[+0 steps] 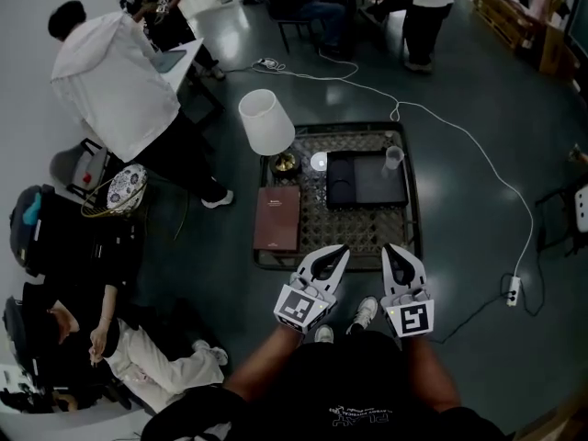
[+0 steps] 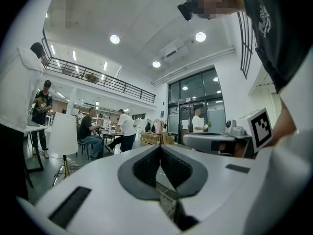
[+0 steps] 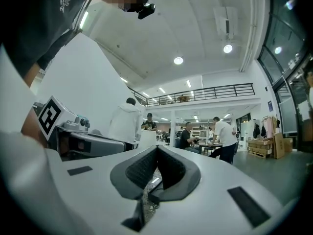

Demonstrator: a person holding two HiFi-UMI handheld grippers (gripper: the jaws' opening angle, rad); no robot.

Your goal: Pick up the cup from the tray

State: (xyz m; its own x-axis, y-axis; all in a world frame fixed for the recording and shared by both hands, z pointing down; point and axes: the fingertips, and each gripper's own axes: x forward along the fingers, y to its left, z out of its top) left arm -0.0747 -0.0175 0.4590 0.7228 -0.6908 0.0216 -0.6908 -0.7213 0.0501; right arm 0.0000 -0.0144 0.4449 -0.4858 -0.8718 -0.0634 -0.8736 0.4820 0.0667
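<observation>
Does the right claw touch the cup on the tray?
Apart. In the head view the right claw hangs short of the tray, and the cup stands at its far right corner.

Tray [image 1: 363, 186] black; cup [image 1: 393, 157] pale, perhaps clear; lampshade [image 1: 266, 122] white; book [image 1: 277, 219] maroon; table [image 1: 318, 217] weave-patterned.

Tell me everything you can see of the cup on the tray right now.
The cup is small, pale and looks translucent, perhaps plastic or glass; any contents are too small to tell. It stands upright, rim slightly wider than base, at the far right corner of the dark rectangular tray, on the low patterned table. Nothing else touches it: the left gripper and right gripper are shut at the table's near edge, apart from it. Only the head view shows it.
</observation>
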